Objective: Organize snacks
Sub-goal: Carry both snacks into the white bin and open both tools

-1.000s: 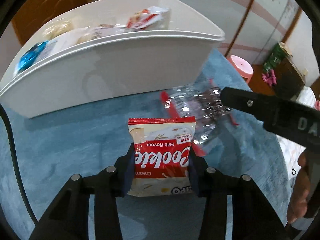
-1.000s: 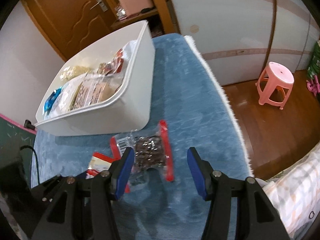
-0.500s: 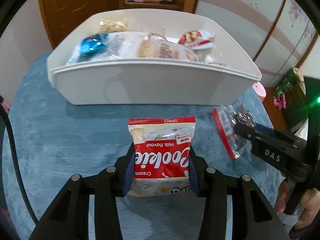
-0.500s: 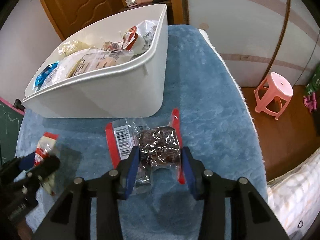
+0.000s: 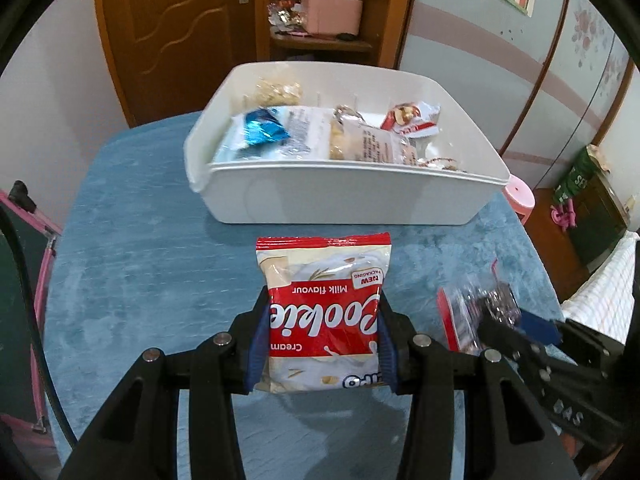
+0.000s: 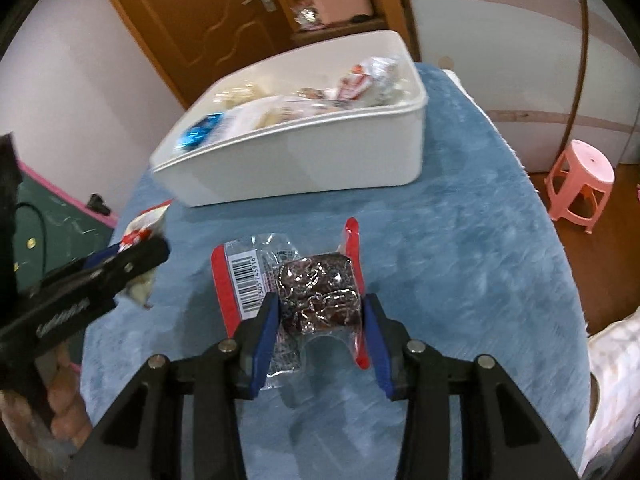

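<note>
My left gripper (image 5: 322, 344) is shut on a red-and-white cream cookie packet (image 5: 324, 300), held above the blue cloth in front of the white bin (image 5: 340, 200). The bin holds several snack packets. In the right wrist view my right gripper (image 6: 320, 320) is shut on a clear, red-edged packet of dark snack (image 6: 316, 292), pads pressing its sides, just over the cloth. The left gripper (image 6: 132, 256) with the cookie packet (image 6: 144, 224) shows at the left there. The right gripper (image 5: 516, 328) and its clear packet (image 5: 476, 304) appear at the lower right of the left wrist view.
The blue cloth (image 6: 460, 240) covers the table, whose right edge drops to a wooden floor with a pink stool (image 6: 580, 184). A green board with a pink rim (image 6: 52, 216) stands at the left. A person's hand (image 6: 64, 392) grips the left tool.
The right jaws have closed on the clear packet and lifted it. The left gripper has drawn back and up with the cookie packet, so the bin now looks farther and its inside shows.
</note>
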The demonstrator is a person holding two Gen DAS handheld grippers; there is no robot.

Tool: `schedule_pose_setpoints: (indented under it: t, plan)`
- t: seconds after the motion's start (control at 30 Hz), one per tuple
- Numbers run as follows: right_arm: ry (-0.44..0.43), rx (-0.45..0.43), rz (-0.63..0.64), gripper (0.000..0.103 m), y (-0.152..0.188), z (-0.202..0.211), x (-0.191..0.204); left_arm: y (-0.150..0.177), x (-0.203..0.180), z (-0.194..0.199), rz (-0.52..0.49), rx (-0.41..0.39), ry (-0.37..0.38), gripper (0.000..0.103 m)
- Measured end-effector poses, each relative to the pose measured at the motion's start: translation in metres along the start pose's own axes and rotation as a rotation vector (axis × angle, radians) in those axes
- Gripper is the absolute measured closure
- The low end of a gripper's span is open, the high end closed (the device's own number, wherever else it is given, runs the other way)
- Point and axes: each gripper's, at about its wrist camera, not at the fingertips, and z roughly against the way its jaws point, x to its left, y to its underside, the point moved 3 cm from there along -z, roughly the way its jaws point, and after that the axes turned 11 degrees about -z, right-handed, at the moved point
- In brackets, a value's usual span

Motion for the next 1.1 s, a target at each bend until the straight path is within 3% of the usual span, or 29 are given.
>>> schedule_pose_setpoints:
  t: [0.17, 0.47, 0.67, 0.87, 1.1]
  plan:
    - [-0.048, -0.044, 0.044, 0.061, -0.007, 0.028, 0.025, -0.014, 0.011, 0.024, 0.023, -0.030, 0.015, 0.059]
    - [-0.140, -0.299, 0.121, 0.061, -0.071, 0.114, 0.078, -0.098, 0.017, 0.097, -0.020, -0.222, -0.002, 0.059]
    - [-0.128, -0.422, 0.132, 0.060, -0.116, 0.139, 0.098, -0.156, 0.017, 0.130, -0.042, -0.318, -0.037, 0.059]
    - [-0.092, -0.448, 0.086, 0.060, -0.160, 0.125, 0.102, -0.202, 0.020, 0.119, -0.054, -0.325, -0.104, 0.059]
    - [-0.019, -0.359, 0.039, 0.060, -0.186, 0.076, 0.086, -0.219, 0.024, 0.049, -0.036, -0.231, -0.153, 0.058]
